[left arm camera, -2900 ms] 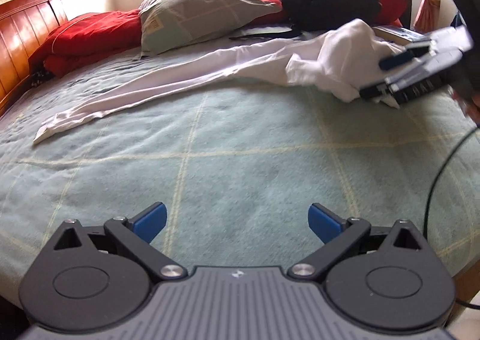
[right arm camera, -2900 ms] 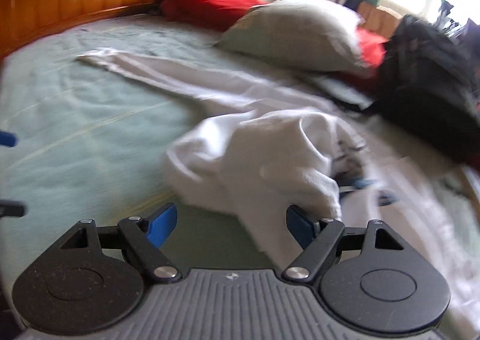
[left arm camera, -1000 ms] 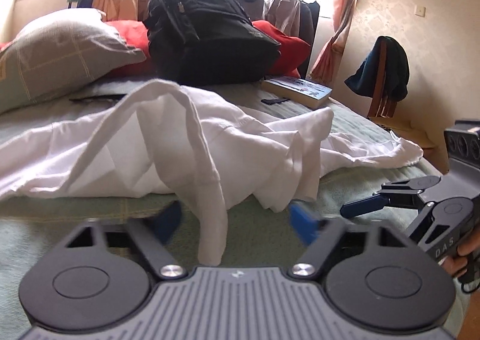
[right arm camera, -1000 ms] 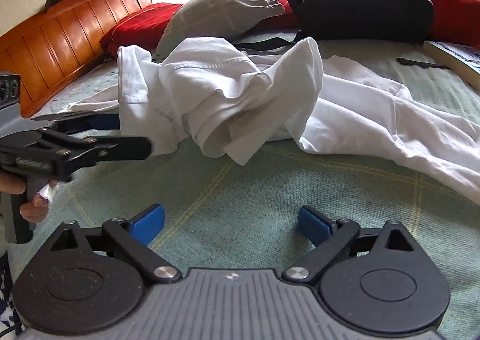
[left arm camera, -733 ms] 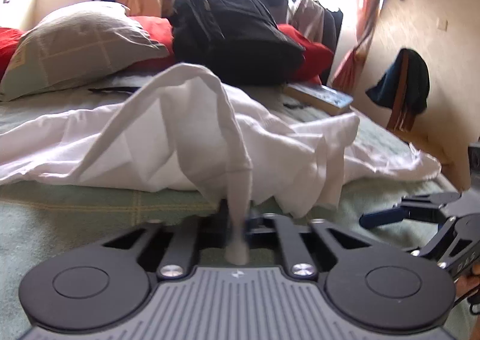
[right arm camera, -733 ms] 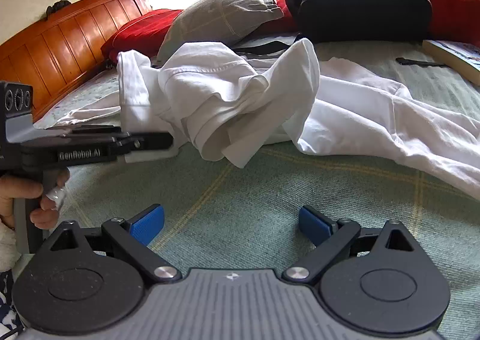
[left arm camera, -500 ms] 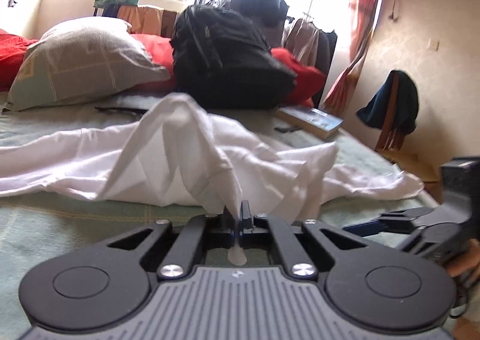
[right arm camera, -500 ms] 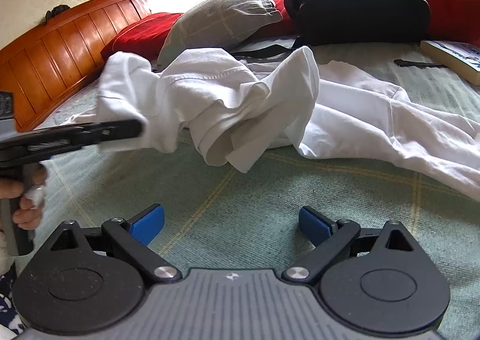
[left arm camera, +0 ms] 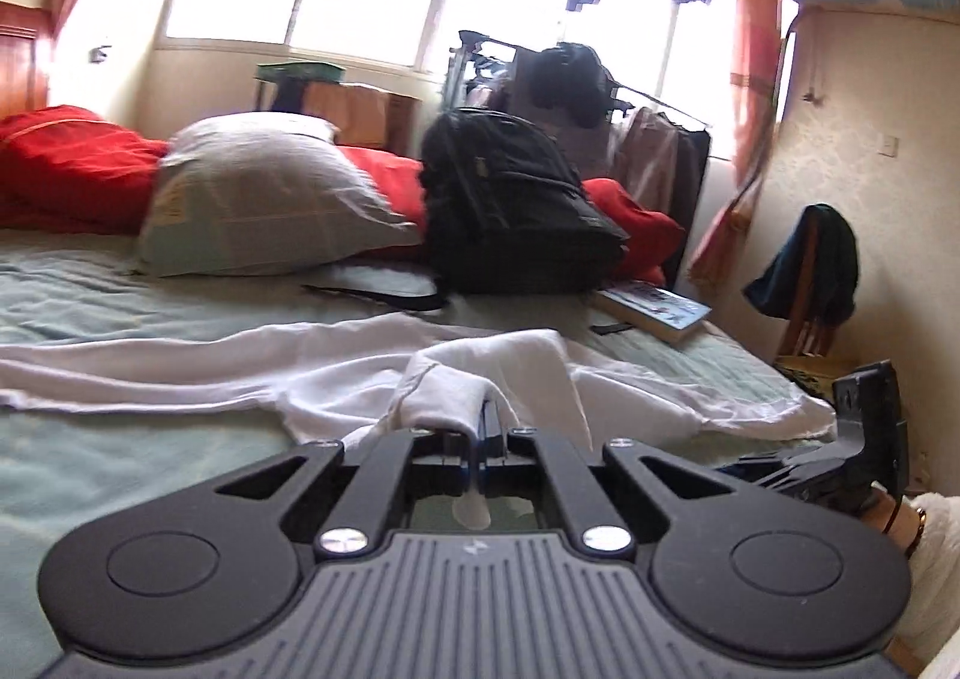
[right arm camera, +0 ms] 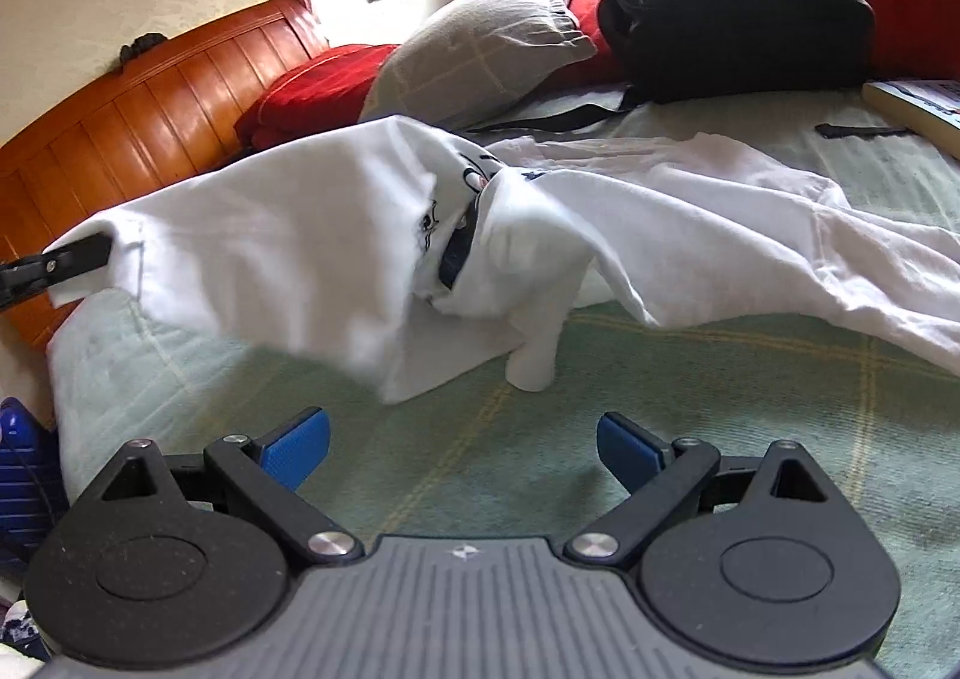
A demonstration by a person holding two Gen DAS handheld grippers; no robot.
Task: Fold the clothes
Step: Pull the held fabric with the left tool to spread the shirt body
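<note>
White garment [right arm camera: 270, 253] lies unfolded on bed [right arm camera: 720, 439]: left claw [left arm camera: 480, 439] clamps its edge, right claw [right arm camera: 462, 448] gapes empty; folding barely begun.

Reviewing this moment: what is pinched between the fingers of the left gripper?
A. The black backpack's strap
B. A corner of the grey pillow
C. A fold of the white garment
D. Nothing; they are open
C: the left gripper has its fingers shut on a fold of the white garment, which the right wrist view shows lifted off the bed.
</note>
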